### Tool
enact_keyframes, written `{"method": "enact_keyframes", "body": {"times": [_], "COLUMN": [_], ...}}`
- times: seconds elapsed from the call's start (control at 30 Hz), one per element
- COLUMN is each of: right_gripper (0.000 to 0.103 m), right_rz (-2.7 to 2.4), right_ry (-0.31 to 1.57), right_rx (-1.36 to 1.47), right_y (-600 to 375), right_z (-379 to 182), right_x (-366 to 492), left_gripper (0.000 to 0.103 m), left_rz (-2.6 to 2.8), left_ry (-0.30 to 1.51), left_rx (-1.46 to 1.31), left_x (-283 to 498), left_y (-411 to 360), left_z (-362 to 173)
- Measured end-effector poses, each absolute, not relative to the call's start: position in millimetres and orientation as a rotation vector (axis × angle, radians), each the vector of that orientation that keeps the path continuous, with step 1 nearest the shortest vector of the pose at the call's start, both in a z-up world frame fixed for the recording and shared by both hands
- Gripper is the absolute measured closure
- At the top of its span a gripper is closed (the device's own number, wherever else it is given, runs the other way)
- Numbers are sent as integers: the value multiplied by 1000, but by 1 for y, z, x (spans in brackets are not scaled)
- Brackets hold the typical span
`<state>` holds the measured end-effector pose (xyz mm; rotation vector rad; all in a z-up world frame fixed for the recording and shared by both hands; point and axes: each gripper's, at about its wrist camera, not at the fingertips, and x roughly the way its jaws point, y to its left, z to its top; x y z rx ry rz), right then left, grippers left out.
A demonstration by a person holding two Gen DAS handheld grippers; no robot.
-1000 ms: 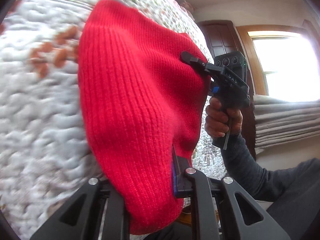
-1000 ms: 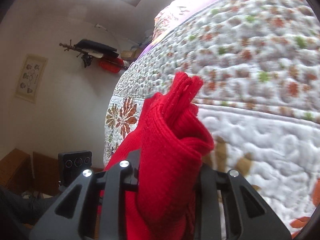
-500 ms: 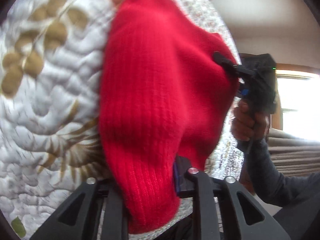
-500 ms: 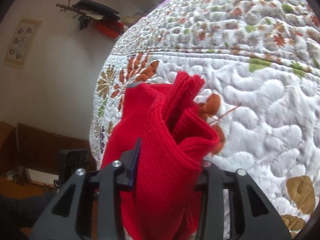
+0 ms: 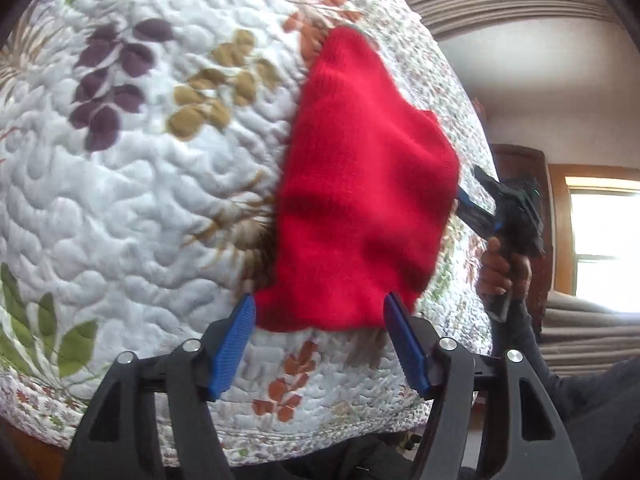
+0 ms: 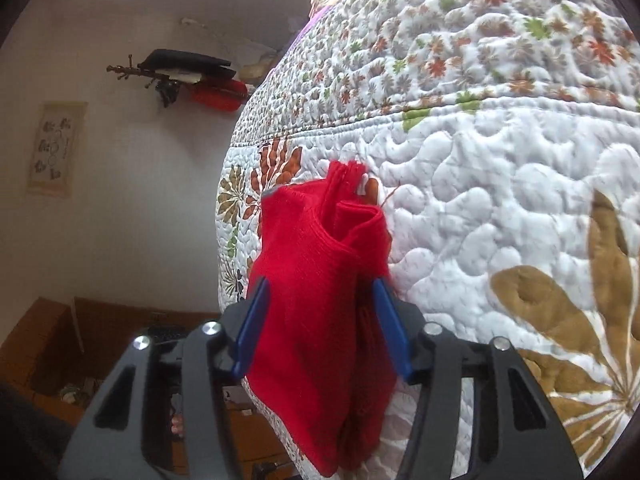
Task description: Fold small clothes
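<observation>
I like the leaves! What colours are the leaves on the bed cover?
Purple, tan, green and rust-orange leaves on the white quilt, clearest in the left wrist view.

No legible text, seemingly.

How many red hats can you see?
1. The hat lies on the quilt, between the open left gripper and the right gripper. Others may be hidden.

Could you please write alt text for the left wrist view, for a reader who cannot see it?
A red knit garment lies on a white floral quilt, its near edge between the open left gripper's blue pads. At right, a hand holds the right gripper at the garment's far edge.
</observation>
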<state>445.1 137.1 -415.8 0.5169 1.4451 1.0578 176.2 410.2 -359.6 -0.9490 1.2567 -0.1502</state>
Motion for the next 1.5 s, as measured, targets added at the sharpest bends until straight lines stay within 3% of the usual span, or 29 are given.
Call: {"method": "enact_keyframes", "body": {"times": [0.03, 0.23, 0.4, 0.5, 0.67, 0.8, 0.87, 0.97, 1.03, 1.17, 1.27, 1.33, 1.47, 1.5], "right_gripper": [96, 98, 95, 87, 87, 87, 103, 102, 93, 93, 93, 102, 103, 99], "right_rz": [1066, 1028, 964, 960, 1046, 1113, 1051, 1013, 1023, 1069, 1094, 1058, 999, 993], "right_ry": [1427, 1272, 1378, 1362, 1334, 1421, 1444, 1442, 1405, 1428, 1516, 1545, 1525, 1512], "right_rx": [492, 326, 324, 359, 426, 314, 270, 336, 344, 386, 340, 260, 257, 261], "right_y": [143, 151, 140, 133, 133, 171, 171, 156, 148, 129, 127, 127, 117, 114], "right_z": [-411, -385, -430, -415, -373, -394, -415, -420, -402, -387, -407, -427, -423, -415], "right_x": [445, 446, 454, 453, 435, 419, 423, 428, 419, 386, 357, 348, 347, 345], "left_gripper": [37, 37, 37, 37, 37, 37, 36, 35, 35, 36, 37, 37, 36, 36], "left_rz": [-173, -344, -354, -360, -448, -458, -446, -416, -409, -421, -422, -422, -394, -397], "left_ry": [1251, 1291, 1379, 1370, 1305, 1213, 1136, 1090, 1097, 1177, 1199, 1193, 1198, 1188], "left_rx": [-942, -870, -884, -920, -931, -1025, -1039, -1011, -994, -958, -935, -934, -911, -915], "left_x": [182, 199, 203, 203, 214, 230, 242, 264, 279, 298, 304, 305, 303, 298], "left_y": [405, 370, 350, 353, 351, 369, 388, 416, 432, 441, 439, 438, 432, 431], "left_z": [-359, -367, -403, -397, -371, -362, -351, -346, -351, -378, -396, -399, -389, -380]}}
